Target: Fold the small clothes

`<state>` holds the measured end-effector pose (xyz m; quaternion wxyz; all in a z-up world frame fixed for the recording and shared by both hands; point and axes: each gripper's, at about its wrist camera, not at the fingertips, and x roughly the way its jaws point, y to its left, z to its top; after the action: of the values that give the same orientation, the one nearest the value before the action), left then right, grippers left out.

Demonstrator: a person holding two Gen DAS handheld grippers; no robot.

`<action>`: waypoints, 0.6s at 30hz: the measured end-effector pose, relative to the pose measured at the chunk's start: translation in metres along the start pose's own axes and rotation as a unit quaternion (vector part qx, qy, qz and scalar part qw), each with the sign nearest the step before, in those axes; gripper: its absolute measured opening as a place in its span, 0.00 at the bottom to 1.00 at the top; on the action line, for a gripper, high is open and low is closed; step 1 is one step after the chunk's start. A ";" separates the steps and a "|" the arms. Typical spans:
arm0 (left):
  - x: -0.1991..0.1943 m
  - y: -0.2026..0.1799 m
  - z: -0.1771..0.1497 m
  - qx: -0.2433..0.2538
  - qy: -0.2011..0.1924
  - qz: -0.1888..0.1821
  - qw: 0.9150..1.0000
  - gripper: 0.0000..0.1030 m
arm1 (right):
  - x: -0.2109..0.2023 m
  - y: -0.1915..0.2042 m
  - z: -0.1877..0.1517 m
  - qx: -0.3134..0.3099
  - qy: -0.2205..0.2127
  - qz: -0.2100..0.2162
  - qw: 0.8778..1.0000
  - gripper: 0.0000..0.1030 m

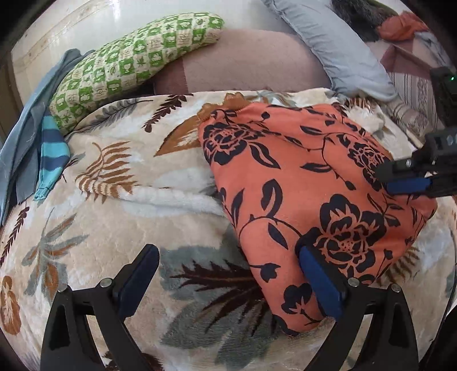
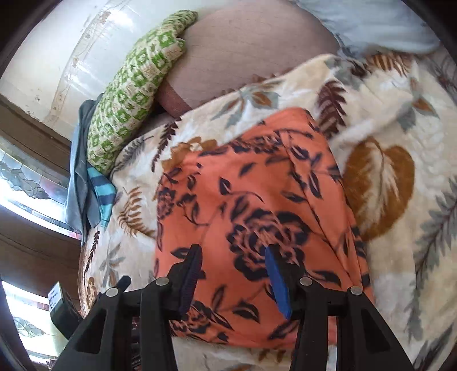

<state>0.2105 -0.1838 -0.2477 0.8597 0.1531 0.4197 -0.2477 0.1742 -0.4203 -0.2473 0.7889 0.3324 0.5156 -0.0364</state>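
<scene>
My left gripper (image 1: 228, 256) hovers low over the bed, its fingers (image 1: 320, 282) spread wide apart and holding nothing. The blue pad of one finger lies against the near edge of an orange cloth (image 1: 300, 182); the other finger hangs over the bare blanket (image 1: 100, 242) beside it.

The cloth is orange with a black rose and leaf print. It lies folded into a rough rectangle on the blanket, ahead and to the right of my left gripper. In the right wrist view the cloth (image 2: 257, 185) fills the middle of the frame, directly under my right gripper (image 2: 232, 265).

My right gripper's fingers (image 2: 278, 282) are partly apart, with the cloth showing between them, and they clamp nothing. From the left wrist view, the right gripper (image 1: 400, 182) comes in from the right edge, its blue tip touching the far right part of the cloth.

The blanket is cream fleece with brown, rust and grey leaves, and it covers the bed under everything.

Beyond the cloth, at the blanket's far left edge, a small blue striped garment (image 1: 51, 154) lies beside a grey-blue cloth (image 1: 20, 137). Just behind them rests a green and cream checked pillow (image 1: 128, 60), leaning on a mauve cushion (image 1: 242, 62). Farther right is a pale blue pillow (image 1: 337, 48). A white wall (image 1: 71, 25) stands at the back.
</scene>
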 end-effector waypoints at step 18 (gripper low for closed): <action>-0.019 0.006 0.030 -0.021 -0.076 0.022 0.997 0.96 | -0.049 -0.022 0.025 0.026 -0.146 0.042 0.988 0.71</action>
<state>0.2231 -0.1874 -0.2148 0.8973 0.1244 0.3550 -0.2310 0.1618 -0.4653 -0.2108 0.8476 0.3650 0.3798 -0.0643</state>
